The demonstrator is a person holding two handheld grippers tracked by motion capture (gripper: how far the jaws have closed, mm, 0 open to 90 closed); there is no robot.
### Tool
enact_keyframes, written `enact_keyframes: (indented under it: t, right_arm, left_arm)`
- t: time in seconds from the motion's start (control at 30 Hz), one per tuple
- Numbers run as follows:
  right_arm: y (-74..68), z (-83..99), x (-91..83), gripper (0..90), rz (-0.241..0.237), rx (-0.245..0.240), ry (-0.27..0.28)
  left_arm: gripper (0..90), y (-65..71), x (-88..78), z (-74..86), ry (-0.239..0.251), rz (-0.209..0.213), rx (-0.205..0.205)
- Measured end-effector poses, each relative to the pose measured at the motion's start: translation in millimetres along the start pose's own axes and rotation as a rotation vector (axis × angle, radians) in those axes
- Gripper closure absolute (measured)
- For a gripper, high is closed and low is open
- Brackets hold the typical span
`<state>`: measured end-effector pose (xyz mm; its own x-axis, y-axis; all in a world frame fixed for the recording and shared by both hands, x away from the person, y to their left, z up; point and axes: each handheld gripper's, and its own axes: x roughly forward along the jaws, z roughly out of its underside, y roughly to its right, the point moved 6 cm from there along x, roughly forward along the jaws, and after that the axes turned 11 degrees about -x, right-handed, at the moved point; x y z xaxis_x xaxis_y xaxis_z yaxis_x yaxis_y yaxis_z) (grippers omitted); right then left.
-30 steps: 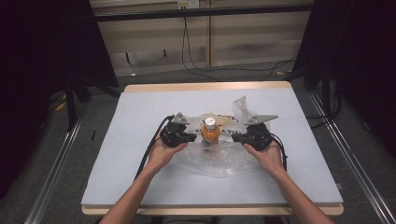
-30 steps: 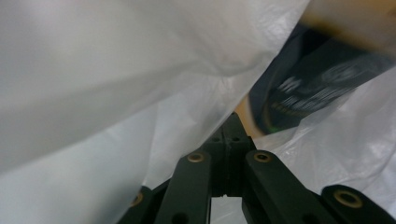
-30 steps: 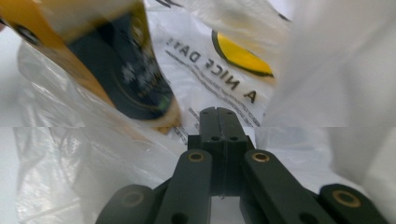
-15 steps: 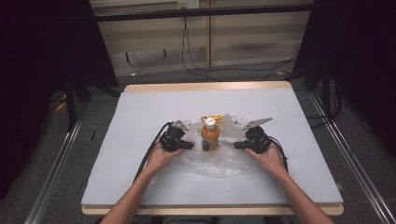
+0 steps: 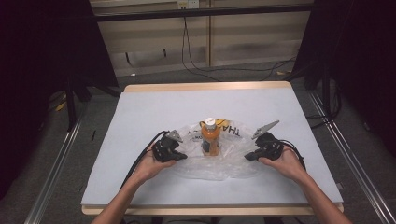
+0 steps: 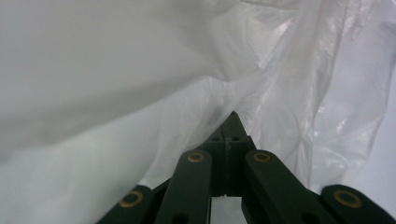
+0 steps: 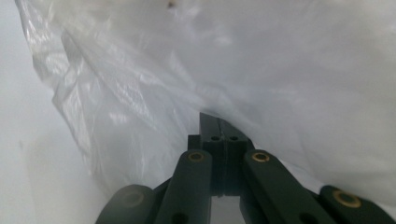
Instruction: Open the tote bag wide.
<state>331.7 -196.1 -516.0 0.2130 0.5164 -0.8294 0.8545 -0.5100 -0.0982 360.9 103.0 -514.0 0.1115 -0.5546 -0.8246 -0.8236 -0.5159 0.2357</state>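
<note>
Thin, clear plastic is what I have in both pairs of tongs: the bag (image 5: 212,161) lies spread low on the counter (image 5: 140,112), lower middle of the high view, and an orange bottle (image 5: 210,137) with a white cap stands upright on it at the centre of the frame. My left tongs (image 5: 180,156) sit just left of the bottle, clenched on the bag's edge; in the left gripper view the jaws meet with film bunched at their tip. My right tongs (image 5: 248,156), right of the bottle, are likewise clenched on the film. I judge the risk lies in the bottle: it is tall and narrow, so an uneven tug from either side could drag the plastic beneath it and topple it. The film could also slip out or tear, being so thin.
</note>
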Motion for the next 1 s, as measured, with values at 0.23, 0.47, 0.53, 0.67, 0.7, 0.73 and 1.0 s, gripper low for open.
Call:
enact_keyframes:
  t: [0.23, 0.47, 0.53, 0.67, 0.7, 0.73, 1.0]
  right_arm:
    - [1.2, 15.3, -11.2, 90.0, -0.009, -0.007, -0.023]
    - [-2.4, 24.8, -17.9, 90.0, -0.008, -0.016, -0.034]
    - [-5.8, 26.2, -18.9, 90.0, -0.003, -0.023, -0.038]
    - [-10.3, 28.8, -20.0, 90.0, 0.002, -0.014, -0.020]
    - [-11.2, 29.0, -19.9, 90.0, 0.008, -0.016, -0.011]
    - [-11.4, 28.2, -19.8, 90.0, 0.018, -0.026, 0.011]
    - [-23.4, 13.0, -38.4, 90.0, 0.013, -0.037, 0.194]
  left_arm:
    - [90.0, 6.9, -4.6, 8.7, -0.026, 0.021, 0.021]
    - [90.0, 17.4, -8.2, 19.2, -0.025, 0.044, 0.044]
    - [90.0, 20.8, -9.7, 22.2, -0.034, 0.047, 0.044]
    - [90.0, 22.8, -12.1, 26.5, -0.011, 0.049, 0.037]
    - [90.0, 23.1, -12.1, 27.1, -0.004, 0.045, 0.038]
    - [90.0, 23.1, -13.9, 26.6, 0.004, 0.046, 0.051]
    - [90.0, 32.3, -42.9, 16.6, 0.157, 0.100, 0.031]
